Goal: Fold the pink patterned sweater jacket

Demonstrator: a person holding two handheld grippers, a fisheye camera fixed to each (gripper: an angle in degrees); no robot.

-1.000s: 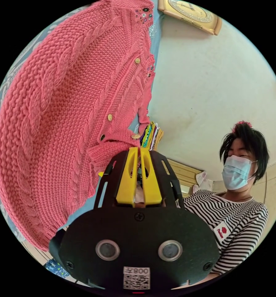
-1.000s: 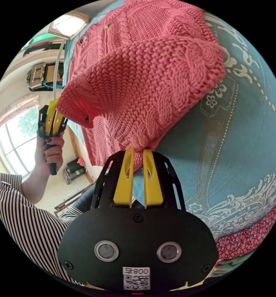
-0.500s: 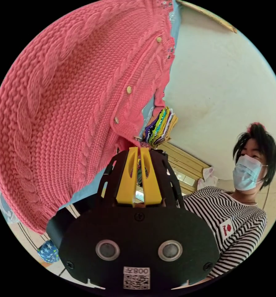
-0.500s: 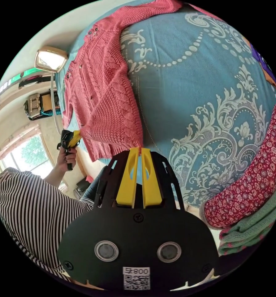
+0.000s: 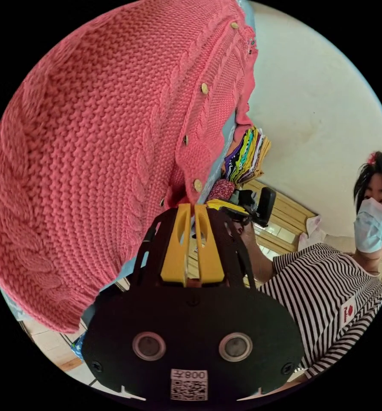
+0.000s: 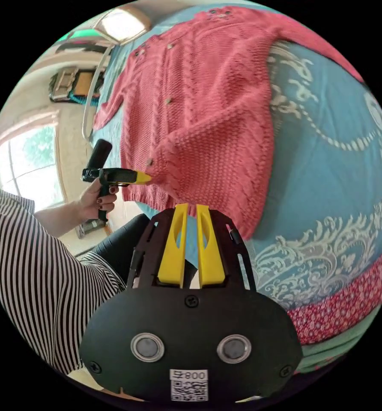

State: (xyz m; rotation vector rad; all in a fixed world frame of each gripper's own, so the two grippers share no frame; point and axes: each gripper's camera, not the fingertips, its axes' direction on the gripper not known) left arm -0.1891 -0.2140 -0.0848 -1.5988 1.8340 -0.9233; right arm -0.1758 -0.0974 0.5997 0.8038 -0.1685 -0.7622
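Pink sweater (image 6: 208, 107) hem pinched by both hand-held grippers (jaws together), teal bedspread (image 6: 341, 180) beside.

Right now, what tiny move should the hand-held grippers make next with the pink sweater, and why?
Probably lower the hem flat onto the blue bedspread. The left hand-held gripper pinches the pink sweater at its bottom button edge, the right hand-held gripper is at the hem beside it, and that corner looks lifted.
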